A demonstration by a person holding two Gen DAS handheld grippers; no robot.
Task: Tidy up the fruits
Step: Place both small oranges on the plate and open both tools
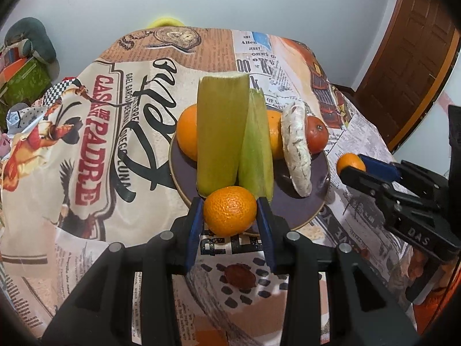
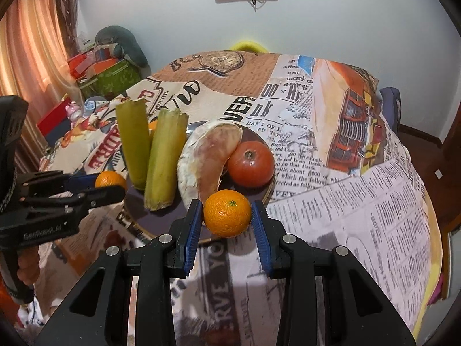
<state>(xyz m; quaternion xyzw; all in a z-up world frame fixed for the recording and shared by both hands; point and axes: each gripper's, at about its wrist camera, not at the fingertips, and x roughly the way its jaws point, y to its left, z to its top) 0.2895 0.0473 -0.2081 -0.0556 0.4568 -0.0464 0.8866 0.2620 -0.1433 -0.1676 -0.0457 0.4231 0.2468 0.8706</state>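
My left gripper (image 1: 230,212) is shut on a mandarin (image 1: 230,211) at the near rim of the dark round plate (image 1: 299,210). My right gripper (image 2: 227,212) is shut on a second mandarin (image 2: 227,212) over the plate's (image 2: 161,219) near edge. From the left wrist view that right gripper (image 1: 355,167) and its mandarin (image 1: 349,161) hang right of the plate. The left gripper (image 2: 98,186) with its mandarin (image 2: 109,179) shows at the plate's left. On the plate stand two green stalk pieces (image 1: 222,132), oranges (image 1: 187,135), a peeled pomelo segment (image 2: 207,155) and a red fruit (image 2: 251,163).
A printed newspaper-pattern cloth (image 1: 109,144) covers the table. Boxes and a cushion (image 2: 109,69) are piled at the back left by a curtain. A wooden door (image 1: 409,66) stands at the right, and a person's hand (image 2: 27,268) holds the left gripper's handle.
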